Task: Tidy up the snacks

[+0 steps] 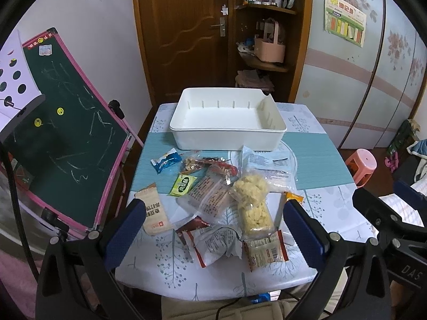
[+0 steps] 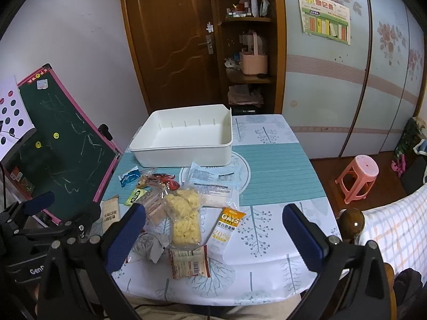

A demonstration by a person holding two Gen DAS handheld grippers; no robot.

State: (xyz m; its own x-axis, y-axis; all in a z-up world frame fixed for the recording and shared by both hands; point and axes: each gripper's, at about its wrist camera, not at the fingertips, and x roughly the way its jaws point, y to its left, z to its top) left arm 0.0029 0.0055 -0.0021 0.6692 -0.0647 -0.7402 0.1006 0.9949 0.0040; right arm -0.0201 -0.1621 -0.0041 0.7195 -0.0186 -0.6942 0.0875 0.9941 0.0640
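Both claws, left [image 1: 213, 229] and right [image 2: 213, 229], hover wide and empty; take the lower-centre oat bar [image 2: 226, 230] first, edgewise, toward the upper-centre white bin [image 2: 184, 157].

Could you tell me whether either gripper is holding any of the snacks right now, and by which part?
Nothing is held: the left gripper and the right gripper are both open above the snack packets.

A big white plastic box [image 1: 228, 122] sits at the far side of the table with the tree-pattern cloth [image 1: 328, 213]. Many snack packets [image 1: 226, 202] lie near it. The left gripper [image 1: 213, 229] hangs wide apart over them.
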